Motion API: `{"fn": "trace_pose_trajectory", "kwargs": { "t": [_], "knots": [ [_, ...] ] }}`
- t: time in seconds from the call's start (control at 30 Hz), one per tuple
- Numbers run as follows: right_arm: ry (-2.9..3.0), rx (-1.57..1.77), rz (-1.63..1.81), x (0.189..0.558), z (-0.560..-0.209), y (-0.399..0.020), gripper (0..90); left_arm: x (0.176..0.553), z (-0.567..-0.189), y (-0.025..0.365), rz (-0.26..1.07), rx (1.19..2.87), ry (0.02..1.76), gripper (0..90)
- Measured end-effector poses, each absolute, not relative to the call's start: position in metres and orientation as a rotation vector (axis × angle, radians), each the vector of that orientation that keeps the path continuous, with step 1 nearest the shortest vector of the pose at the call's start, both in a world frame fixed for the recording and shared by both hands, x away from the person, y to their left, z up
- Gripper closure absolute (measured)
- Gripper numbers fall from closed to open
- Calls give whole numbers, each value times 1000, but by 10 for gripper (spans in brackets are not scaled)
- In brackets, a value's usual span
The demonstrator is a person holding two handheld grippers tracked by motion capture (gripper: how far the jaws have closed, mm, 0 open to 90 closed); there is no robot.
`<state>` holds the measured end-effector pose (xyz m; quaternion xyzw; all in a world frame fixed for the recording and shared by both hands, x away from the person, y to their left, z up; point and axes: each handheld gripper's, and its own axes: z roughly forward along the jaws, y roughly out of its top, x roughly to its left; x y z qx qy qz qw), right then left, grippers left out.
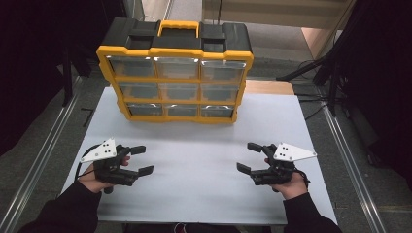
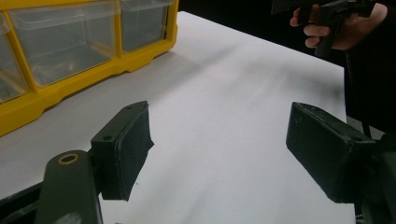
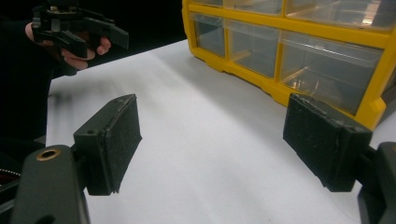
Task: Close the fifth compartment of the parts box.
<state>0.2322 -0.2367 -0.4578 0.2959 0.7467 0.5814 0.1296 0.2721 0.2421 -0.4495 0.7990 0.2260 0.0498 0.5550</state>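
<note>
A yellow and black organizer case (image 1: pixel 176 73) with several clear drawers stands upright at the back of the white table (image 1: pixel 199 170); its lower drawers (image 2: pixel 70 44) (image 3: pixel 299 60) show in both gripper views. My left gripper (image 1: pixel 141 159) rests low at the table's front left, jaws wide apart with nothing between them; the same gripper (image 2: pixel 219 144) shows only bare table between its pads. At the front right my right gripper (image 1: pixel 249 157) is open too and holds nothing, as seen along its own jaws (image 3: pixel 212 140). Both point inward toward the table's middle.
The far hand with its gripper appears at the top of each gripper view: the right one (image 2: pixel 336 21) and the left one (image 3: pixel 74 32). Metal rails (image 1: pixel 43 150) run along both sides of the table. Dark stands and cables (image 1: pixel 330 73) crowd the right.
</note>
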Motion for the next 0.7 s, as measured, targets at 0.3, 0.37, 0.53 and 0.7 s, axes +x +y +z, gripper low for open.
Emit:
{"fn": "trace_pose_trajectory", "kwargs": {
  "t": [0.3,0.37,0.53,0.7],
  "knots": [
    [2153,878,1686,228,-457,-248,203,272,-449,242,121,1889,533,218],
    [2153,882,1681,227,-457,-249,202,272,-449,243,123,1888,531,217],
    [2153,883,1676,226,-460,-254,202,272,-449,243,125,1888,530,218],
    [2164,887,1681,224,-461,-255,202,272,-449,243,125,1881,534,218]
  ]
}}
